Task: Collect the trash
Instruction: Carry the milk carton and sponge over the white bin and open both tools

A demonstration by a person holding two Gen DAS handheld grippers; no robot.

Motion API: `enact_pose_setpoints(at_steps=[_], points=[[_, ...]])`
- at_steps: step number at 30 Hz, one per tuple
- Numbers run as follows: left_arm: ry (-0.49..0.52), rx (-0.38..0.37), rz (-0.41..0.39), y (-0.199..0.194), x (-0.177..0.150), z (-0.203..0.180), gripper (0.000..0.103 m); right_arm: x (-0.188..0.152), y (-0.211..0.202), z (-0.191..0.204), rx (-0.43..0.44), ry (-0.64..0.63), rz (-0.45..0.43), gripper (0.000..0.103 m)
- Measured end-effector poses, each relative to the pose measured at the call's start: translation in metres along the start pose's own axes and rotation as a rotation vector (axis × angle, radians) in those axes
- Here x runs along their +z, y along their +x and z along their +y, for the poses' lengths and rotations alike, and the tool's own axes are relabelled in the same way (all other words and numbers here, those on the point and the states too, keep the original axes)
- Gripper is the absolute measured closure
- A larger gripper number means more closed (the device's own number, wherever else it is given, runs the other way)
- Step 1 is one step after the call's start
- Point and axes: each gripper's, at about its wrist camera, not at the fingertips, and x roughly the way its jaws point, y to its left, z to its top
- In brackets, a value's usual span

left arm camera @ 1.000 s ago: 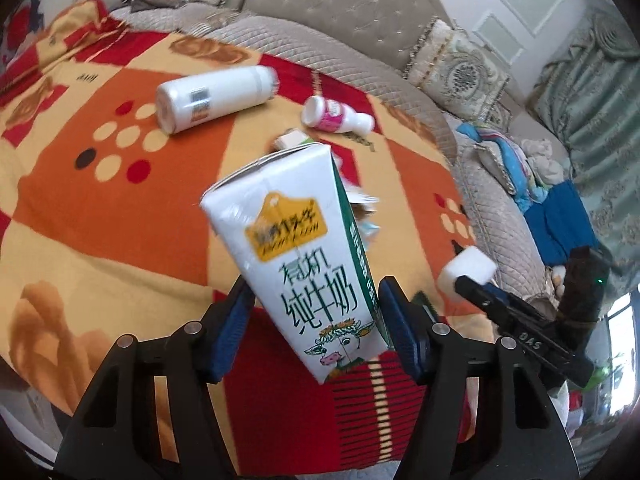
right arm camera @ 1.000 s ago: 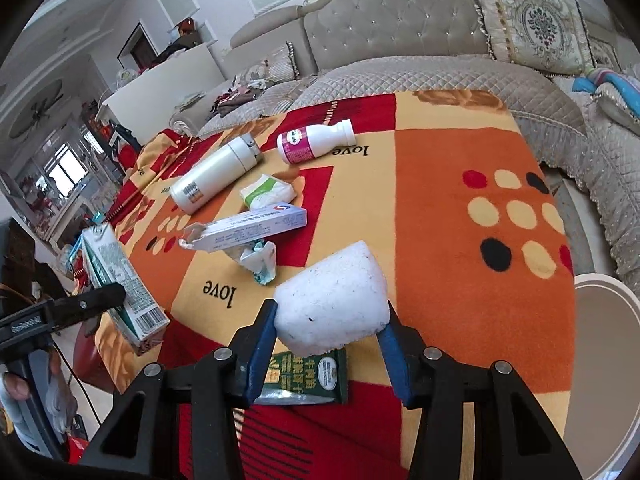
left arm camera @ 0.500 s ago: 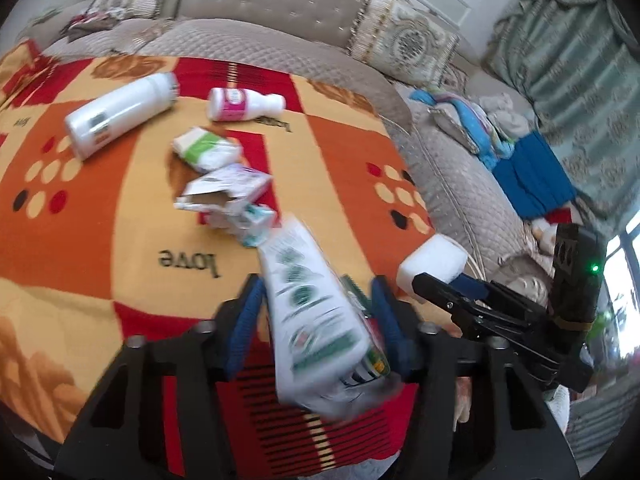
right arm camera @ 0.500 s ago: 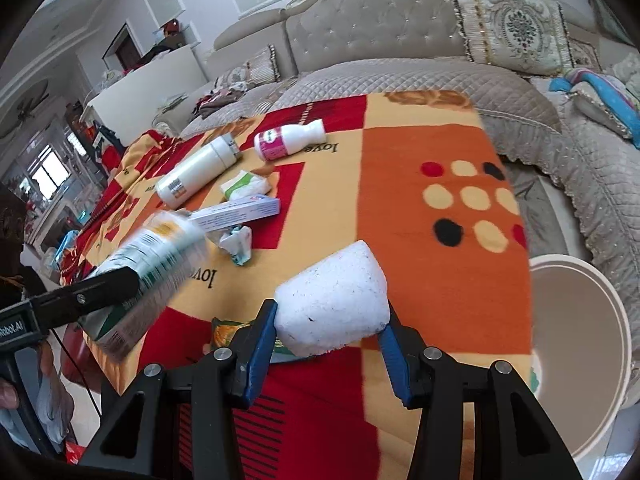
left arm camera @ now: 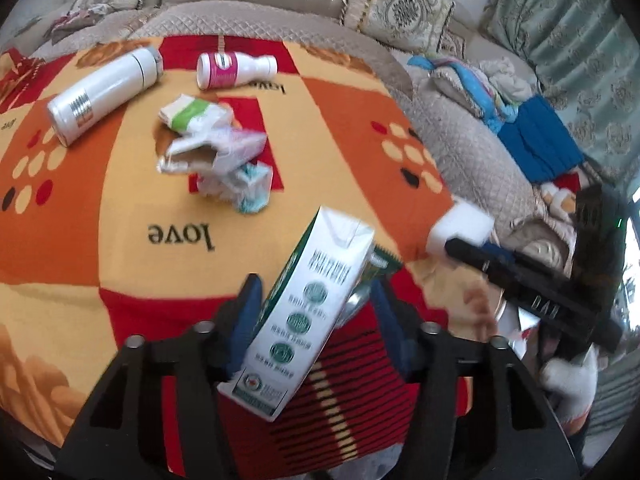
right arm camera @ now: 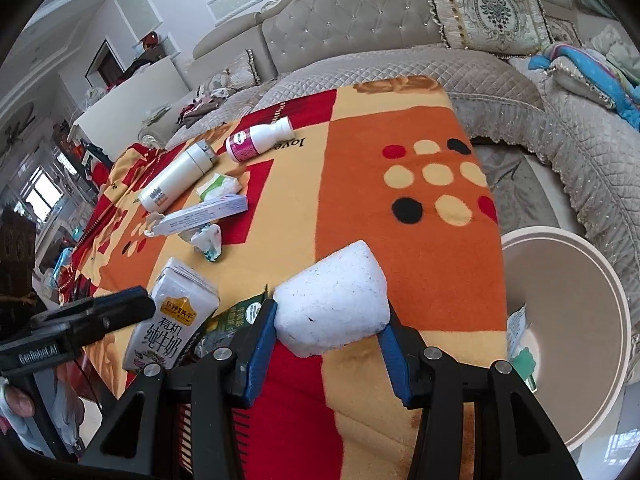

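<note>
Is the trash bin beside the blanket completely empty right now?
No, the trash bin already holds a green-and-white piece of packaging against its left inner wall.

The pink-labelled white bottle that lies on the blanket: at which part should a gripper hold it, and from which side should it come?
Grip the pink-labelled bottle across its wide labelled body, not its narrow neck. It lies on its side on the blanket, so coming from above, with the fingers on either side of its long axis, looks best. The white flask lies close beside it, so the neck-end side seems freer.
</note>
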Motion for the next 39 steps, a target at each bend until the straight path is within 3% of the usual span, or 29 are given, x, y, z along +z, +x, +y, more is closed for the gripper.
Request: enact_pose_setpoints(at_steps=[6,9,15,23,39], points=[[0.05,0.044,0.067,0.017,-0.014,0.004,0.046,0.0,-0.001,0.005,0.004,-0.013,-0.002,0.055],[0.068,0.045,0.058,0.015,-0.015,0.001,0.057,-0.001,-0.003,0.005,-0.002,-0.015,-0.001,0.055],[0.114,-0.002,-0.002,-0.009,-0.002,-0.021,0.061,0.0,-0.017,-0.004,-0.013,-0.004,-0.027,0.055],[0.166,-0.091,0.001,0.004,0.017,-0.076,0.061,-0.005,-0.037,-0.034,-0.056,0.041,-0.053,0.055],[0.255,-0.164,0.046,0.076,0.03,-0.193,0.061,-0.039,-0.077,-0.143,-0.194,0.235,-0.066,0.055]])
